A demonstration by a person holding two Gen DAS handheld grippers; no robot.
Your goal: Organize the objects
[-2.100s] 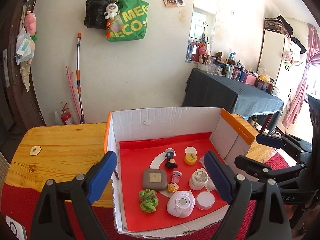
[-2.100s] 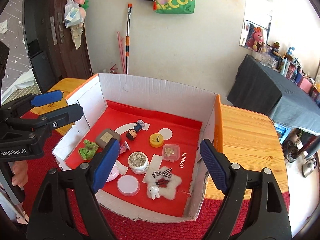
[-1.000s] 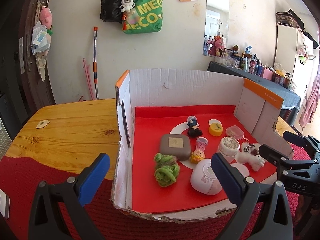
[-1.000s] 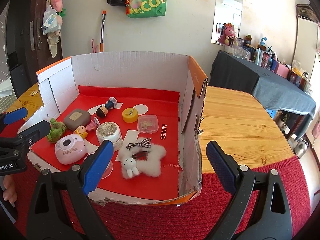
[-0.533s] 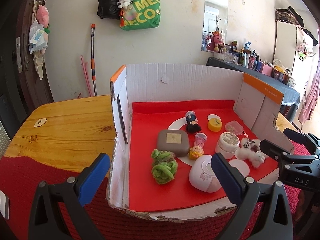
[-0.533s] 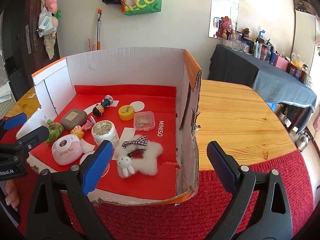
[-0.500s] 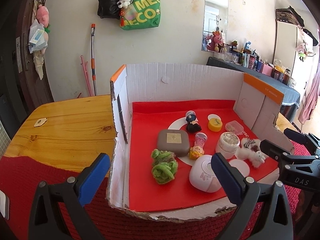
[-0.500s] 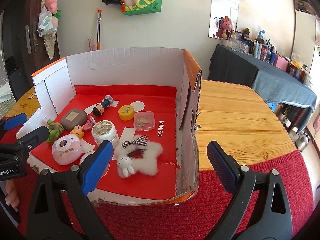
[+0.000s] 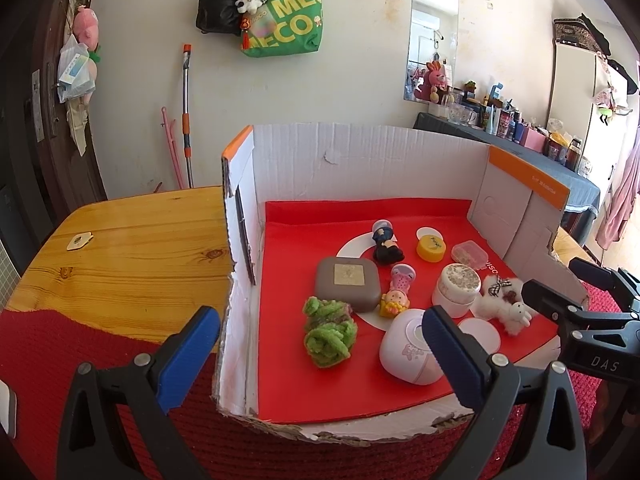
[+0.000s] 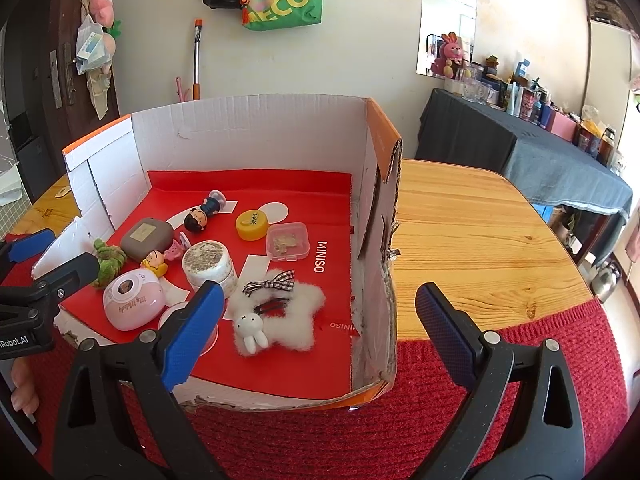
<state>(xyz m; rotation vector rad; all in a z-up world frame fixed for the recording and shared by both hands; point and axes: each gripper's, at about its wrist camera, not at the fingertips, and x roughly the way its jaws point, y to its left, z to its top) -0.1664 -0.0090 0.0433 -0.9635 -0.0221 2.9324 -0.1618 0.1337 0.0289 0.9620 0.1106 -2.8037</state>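
Observation:
A white cardboard box (image 9: 360, 160) (image 10: 256, 128) with a red liner holds small items: a green fuzzy scrunchie (image 9: 329, 332), a brown square case (image 9: 347, 284), a pink round toy camera (image 10: 133, 300), a white jar (image 10: 208, 262), a yellow lid (image 10: 251, 224), a clear case (image 10: 287, 242), two little figurines and a fluffy white star clip with a bunny (image 10: 280, 318). My left gripper (image 9: 320, 364) hangs open just before the box's front left corner. My right gripper (image 10: 318, 336) is open over the box's front right corner. Both hold nothing.
The box stands on a wooden table (image 10: 480, 232) with a red knitted mat (image 10: 320, 432) under its front. A small tag (image 9: 79, 239) lies on the table's left. A dark-clothed side table (image 10: 560, 152) with bottles is at right. Bags hang on the wall.
Both grippers have come down from above the box and moved closer to its front edge; they stayed open. The items in the box have not moved.

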